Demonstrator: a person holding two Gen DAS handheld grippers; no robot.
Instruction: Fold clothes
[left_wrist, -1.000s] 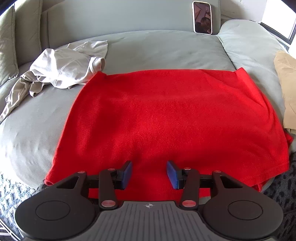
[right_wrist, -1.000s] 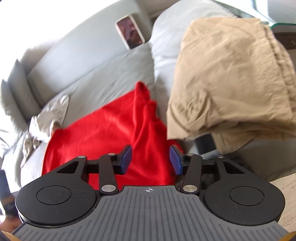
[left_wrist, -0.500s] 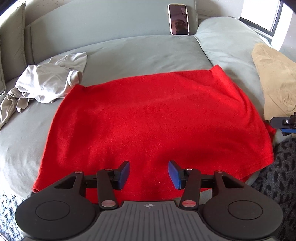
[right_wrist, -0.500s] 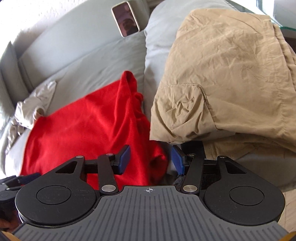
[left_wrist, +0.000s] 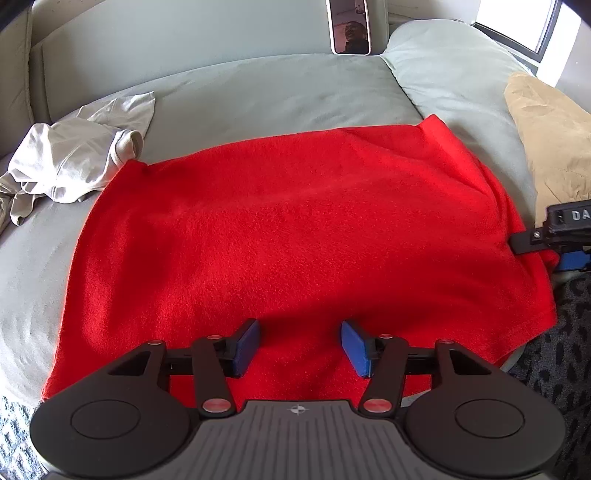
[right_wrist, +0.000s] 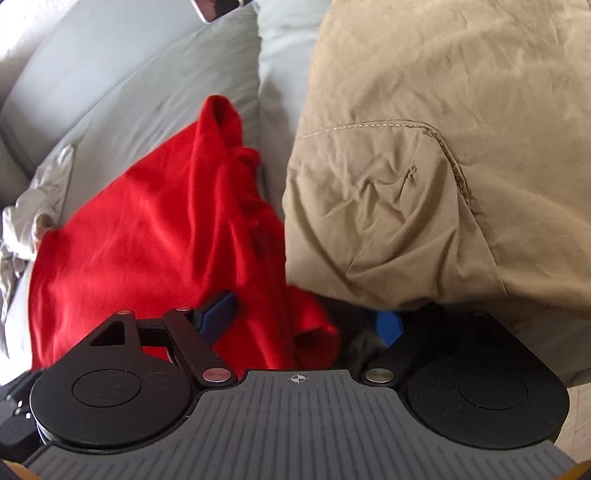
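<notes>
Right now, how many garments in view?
3. Red one spread mid-bed; white one crumpled at far left; tan one on the pillow at right. More may be hidden.

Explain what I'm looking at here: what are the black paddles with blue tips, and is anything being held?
Those are two hand-held grippers, each with a camera looking forward along its two blue-padded fingers. One picture comes from the left gripper, the other from the right gripper.

A red garment lies spread flat on a grey bed. A crumpled white garment lies at its far left corner, a tan garment at its right side, and a phone leans against the back cushion.

The left gripper is open above the red garment's near edge, holding nothing. The right gripper is also open, with the garment's bunched right edge between its fingers, not yet clamped.
</notes>
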